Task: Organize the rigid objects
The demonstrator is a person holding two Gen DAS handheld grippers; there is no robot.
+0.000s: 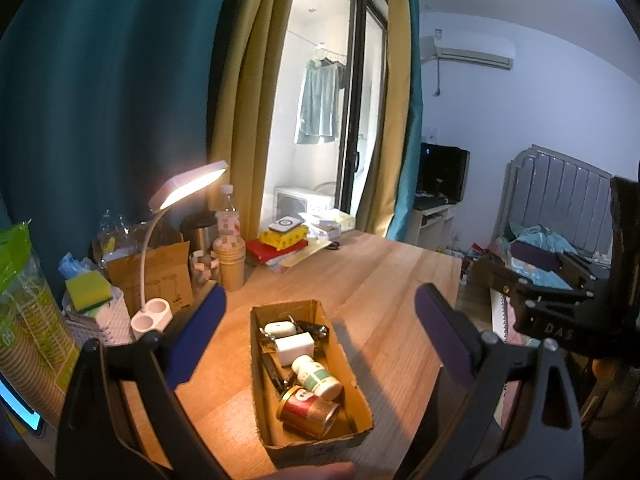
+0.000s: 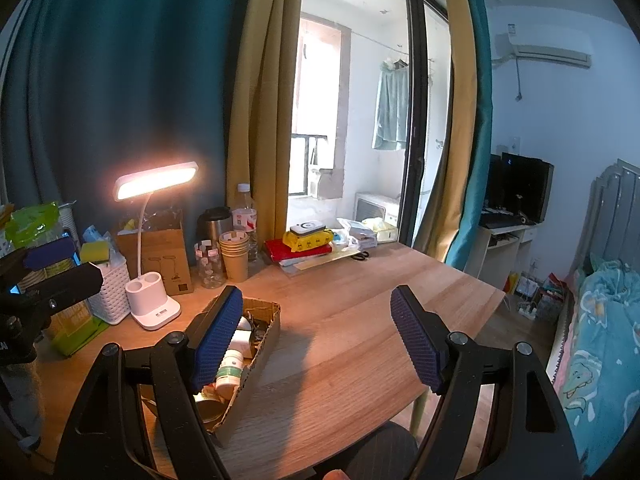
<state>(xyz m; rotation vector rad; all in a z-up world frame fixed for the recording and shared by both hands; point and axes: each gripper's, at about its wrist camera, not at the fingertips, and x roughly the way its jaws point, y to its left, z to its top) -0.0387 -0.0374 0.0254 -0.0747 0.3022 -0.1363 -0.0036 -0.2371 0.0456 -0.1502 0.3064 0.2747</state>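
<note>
Cardboard box (image 1: 362, 392) holds one can (image 1: 306, 410) and one bottle (image 1: 316, 376); both tools (image 1: 320, 340) (image 2: 316, 344) gape, empty.

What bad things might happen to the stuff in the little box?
The cardboard box is packed, so reaching for the red tin might knock the white bottle lying against it. The box is light and open; the left gripper, open above it, may drag it. It could slide toward the desk lamp.
</note>
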